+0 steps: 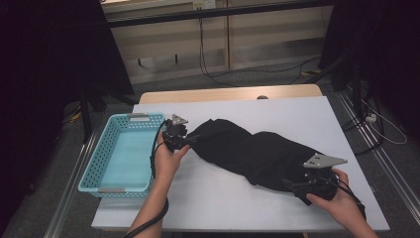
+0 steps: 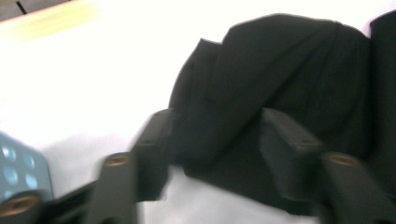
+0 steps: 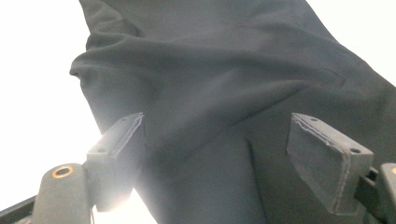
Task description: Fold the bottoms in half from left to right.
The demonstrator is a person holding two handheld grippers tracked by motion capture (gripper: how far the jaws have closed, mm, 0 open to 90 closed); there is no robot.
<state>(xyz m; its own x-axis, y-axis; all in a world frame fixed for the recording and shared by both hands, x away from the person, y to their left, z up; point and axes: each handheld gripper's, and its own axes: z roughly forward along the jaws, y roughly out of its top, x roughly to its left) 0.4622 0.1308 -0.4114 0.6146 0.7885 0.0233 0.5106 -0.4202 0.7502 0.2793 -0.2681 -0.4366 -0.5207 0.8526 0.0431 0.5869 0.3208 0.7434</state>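
A black garment (image 1: pixel 247 148) lies crumpled slantwise across the white table (image 1: pixel 297 109). My left gripper (image 1: pixel 190 140) is at its upper left end, held level by a hand. In the left gripper view, which is blurred, the jaws (image 2: pixel 217 116) straddle the bunched end of the garment (image 2: pixel 280 79) with a wide gap. My right gripper (image 1: pixel 291 185) is at the garment's lower right end. In the right gripper view its jaws (image 3: pixel 217 121) stand apart with the dark fabric (image 3: pixel 224 70) spread between and under them; the pads do not press on it.
A light blue perforated basket (image 1: pixel 96 153) stands empty at the table's left edge, its corner seen close by the left jaw (image 2: pixel 18 168). White table surface lies bare in front of and behind the garment. A wooden edge (image 1: pixel 223 93) runs along the far side.
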